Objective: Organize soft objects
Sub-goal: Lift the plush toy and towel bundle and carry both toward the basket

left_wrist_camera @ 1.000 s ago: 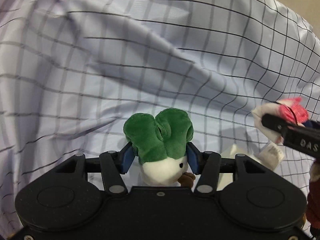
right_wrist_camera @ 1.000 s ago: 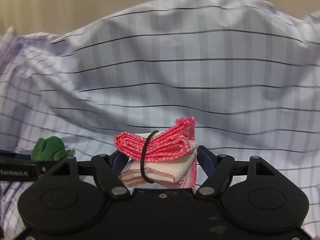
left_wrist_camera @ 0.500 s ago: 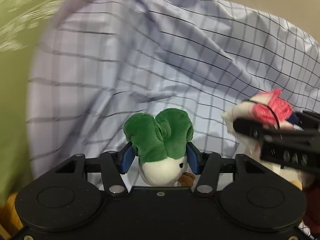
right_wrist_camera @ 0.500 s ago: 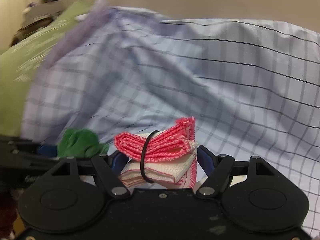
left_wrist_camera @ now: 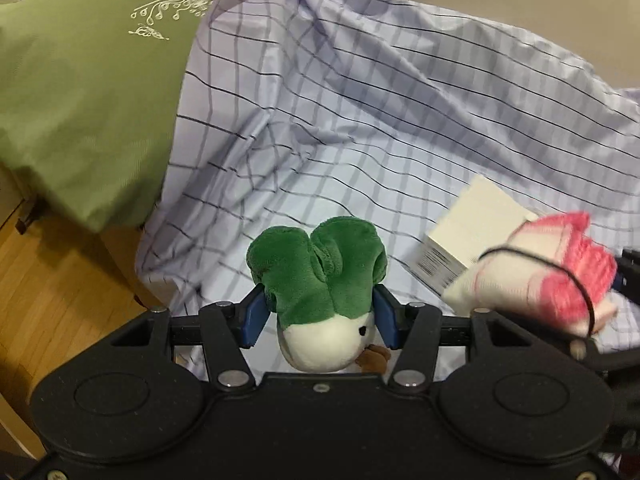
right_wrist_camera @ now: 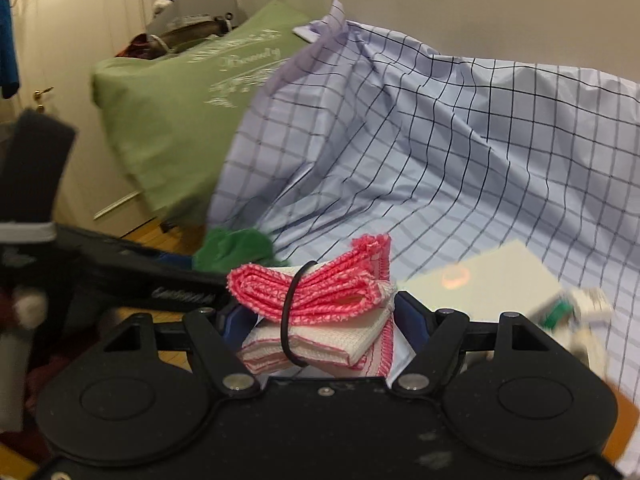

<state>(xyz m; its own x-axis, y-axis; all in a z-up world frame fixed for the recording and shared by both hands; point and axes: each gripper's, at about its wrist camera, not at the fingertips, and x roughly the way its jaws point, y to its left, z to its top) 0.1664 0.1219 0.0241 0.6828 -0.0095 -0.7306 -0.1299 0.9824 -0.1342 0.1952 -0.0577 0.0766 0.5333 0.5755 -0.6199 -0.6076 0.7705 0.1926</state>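
My left gripper (left_wrist_camera: pixel 318 316) is shut on a green and white plush toy (left_wrist_camera: pixel 320 280) with a black eye, held above the checked sheet (left_wrist_camera: pixel 360 112). My right gripper (right_wrist_camera: pixel 316 320) is shut on a folded pink and white cloth bundle (right_wrist_camera: pixel 320 300) bound by a black band. The bundle also shows blurred at the right of the left wrist view (left_wrist_camera: pixel 536 276). The plush shows as a green shape (right_wrist_camera: pixel 232 248) left of the bundle in the right wrist view, with the left gripper's black body beside it.
A white box (left_wrist_camera: pixel 468 232) with a barcode lies on the sheet; it also shows in the right wrist view (right_wrist_camera: pixel 480 284). A green printed bag (left_wrist_camera: pixel 88 80) stands at the left, over wooden floor (left_wrist_camera: pixel 60 280). A beige wall (right_wrist_camera: pixel 480 8) is behind.
Both grippers have swung left and pulled back with their loads still held. The green bag, the floor and the white box have come into view.
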